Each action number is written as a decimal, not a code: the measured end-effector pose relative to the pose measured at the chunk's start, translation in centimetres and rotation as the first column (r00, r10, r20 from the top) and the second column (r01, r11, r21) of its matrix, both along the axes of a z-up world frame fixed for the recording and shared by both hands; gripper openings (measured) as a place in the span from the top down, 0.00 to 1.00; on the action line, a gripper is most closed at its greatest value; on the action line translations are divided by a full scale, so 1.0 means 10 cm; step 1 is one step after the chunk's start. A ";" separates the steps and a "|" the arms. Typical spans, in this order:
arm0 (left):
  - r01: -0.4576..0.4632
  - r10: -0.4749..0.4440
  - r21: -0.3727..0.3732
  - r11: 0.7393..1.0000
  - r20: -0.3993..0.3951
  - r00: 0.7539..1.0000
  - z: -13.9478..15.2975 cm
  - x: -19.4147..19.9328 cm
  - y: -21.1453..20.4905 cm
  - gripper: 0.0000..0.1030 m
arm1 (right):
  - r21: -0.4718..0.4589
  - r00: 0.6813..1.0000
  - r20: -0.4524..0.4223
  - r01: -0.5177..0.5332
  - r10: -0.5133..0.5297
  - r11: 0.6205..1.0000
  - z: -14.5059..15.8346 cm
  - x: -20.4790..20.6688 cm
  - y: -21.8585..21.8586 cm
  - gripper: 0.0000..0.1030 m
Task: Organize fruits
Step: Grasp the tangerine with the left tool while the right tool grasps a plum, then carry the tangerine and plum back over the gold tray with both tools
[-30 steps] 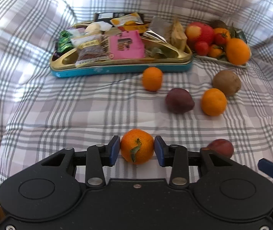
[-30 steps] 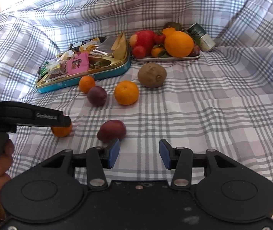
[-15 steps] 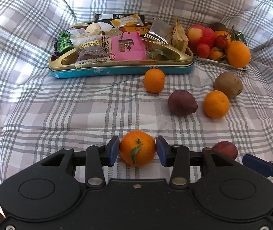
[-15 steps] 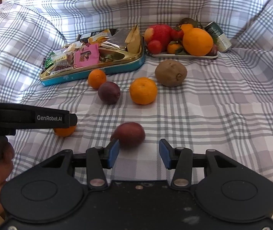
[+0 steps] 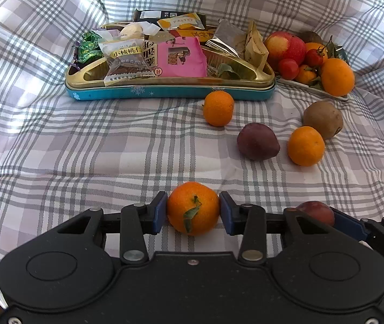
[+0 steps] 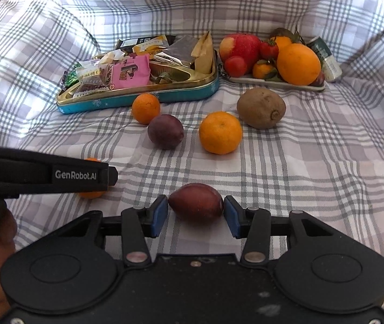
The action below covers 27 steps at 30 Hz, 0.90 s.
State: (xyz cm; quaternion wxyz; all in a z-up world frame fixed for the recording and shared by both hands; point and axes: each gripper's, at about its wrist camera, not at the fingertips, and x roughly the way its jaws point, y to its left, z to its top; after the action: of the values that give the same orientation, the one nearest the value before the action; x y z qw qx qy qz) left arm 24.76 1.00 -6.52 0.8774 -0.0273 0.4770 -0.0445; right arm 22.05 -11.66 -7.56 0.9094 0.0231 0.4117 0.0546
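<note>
Fruit sorting on a checked grey-and-white bedsheet (image 5: 84, 140): at the near edge, the left gripper (image 5: 193, 212) brackets a leafy tangerine (image 5: 193, 207), its jaws closing, both blue pads at or just touching the peel. Beside it to the right, the right gripper (image 6: 196, 213) straddles a reddish-brown passion fruit (image 6: 196, 202), jaws likewise closing; the right pad meets the fruit's end while the left looks barely clear, so a firm grasp cannot be confirmed. The passion fruit's long axis runs across the jaws, pad to pad, which means the fingers would likely pinch it end-on and it could slip. Each fruit lies dead centre between its own fingers, so neither hand appears to need a sideways shift.

Mid-sheet lie a small tangerine (image 6: 146, 108), a dark purple passion fruit (image 6: 165, 131), a larger tangerine (image 6: 220, 132) and a kiwi (image 6: 260, 107). Toward the far edge sits a gold-and-teal tin (image 6: 181, 95) heaped with wrapped snacks and, to its right, the white fruit tray (image 6: 248, 80) already holding an apple, tomatoes and an orange, the probable destination.
</note>
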 end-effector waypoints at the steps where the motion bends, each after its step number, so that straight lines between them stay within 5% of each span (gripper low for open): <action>1: 0.001 -0.001 -0.003 1.000 -0.001 1.000 0.01 -0.01 0.00 0.52 | -0.009 1.000 0.003 -0.004 0.004 1.000 0.00 -0.01 0.01 0.55; 10: 0.015 -0.015 0.000 1.000 0.019 1.000 0.17 -0.23 -0.05 0.52 | -0.007 1.000 0.011 -0.004 0.004 1.000 0.10 -0.21 -0.08 0.59; 15: 0.014 -0.014 -0.001 1.000 0.025 1.000 0.25 -0.38 -0.07 0.52 | -0.028 0.999 0.044 -0.003 0.004 1.000 0.19 -0.39 -0.11 0.71; 20: 0.005 -0.004 -0.015 1.000 0.018 1.000 0.28 -0.51 -0.04 0.52 | -0.046 0.999 0.044 -0.003 0.005 0.999 0.18 -0.47 -0.12 0.71; 27: -0.009 0.009 0.004 1.000 0.037 0.999 0.32 -0.55 0.00 0.52 | -0.021 0.999 0.049 0.001 0.000 1.000 0.20 -0.44 -0.13 0.57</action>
State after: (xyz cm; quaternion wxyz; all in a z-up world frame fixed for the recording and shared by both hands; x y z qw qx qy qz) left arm 19.26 1.01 -3.36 0.8862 -0.0270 0.4607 -0.0400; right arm 17.61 -12.96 -5.53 0.9195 0.0125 0.3896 0.0507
